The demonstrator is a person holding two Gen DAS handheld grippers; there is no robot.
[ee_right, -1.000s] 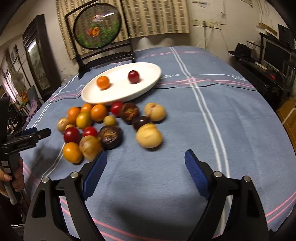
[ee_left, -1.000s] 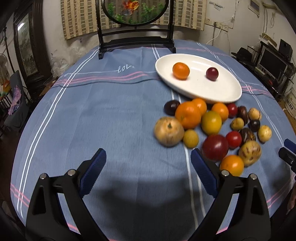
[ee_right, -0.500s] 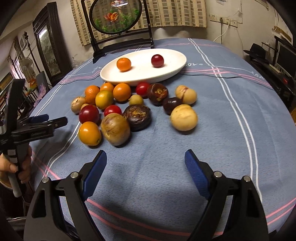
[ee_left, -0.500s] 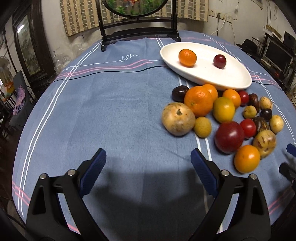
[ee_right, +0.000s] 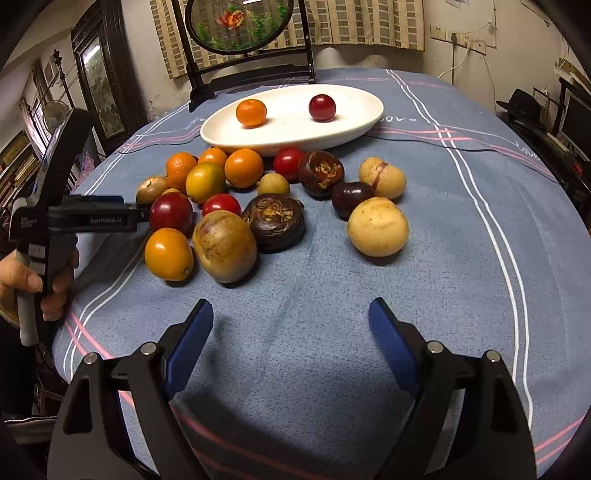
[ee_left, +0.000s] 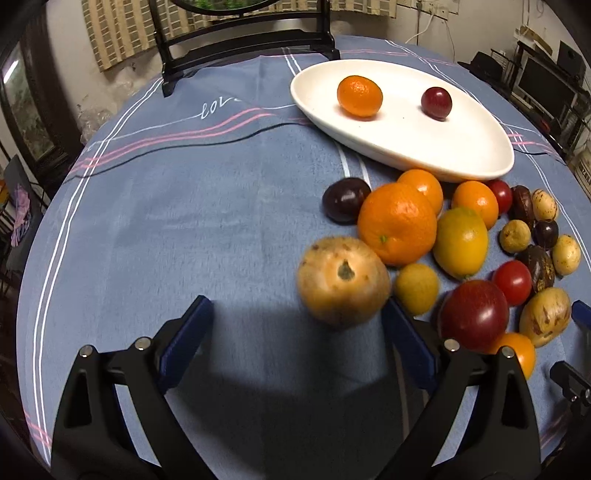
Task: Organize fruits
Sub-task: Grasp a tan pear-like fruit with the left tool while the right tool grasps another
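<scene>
Both tools came closer to fruit pile (ee_right: 258, 199) on counter (ee_right: 443, 221). Left tool (ee_left: 295, 325) & right tool (ee_right: 291, 325) spread wide, empty. Orange (ee_left: 359, 95) + plum (ee_left: 436, 102) on plate (ee_left: 443, 147).

Tan round fruit (ee_left: 343, 282): smeared with blur in the left wrist view, skin detail lost.
Right finger (ee_left: 406, 338) of the left gripper (ee_left: 295, 332): tip tucked behind that blurred fruit.
Small orange fruit (ee_left: 519, 352): mostly hidden behind the dark red fruit (ee_left: 474, 314) and the finger's arm.
Right gripper (ee_left: 576, 354): cut by the left wrist view's right edge, only a blue tip and a black part showing.
Round screen (ee_left: 243, 3): chopped by the top edge, only its lower rim visible.
Hand (ee_right: 33, 280): cut by the left edge of the right wrist view, wrist out of frame.
</scene>
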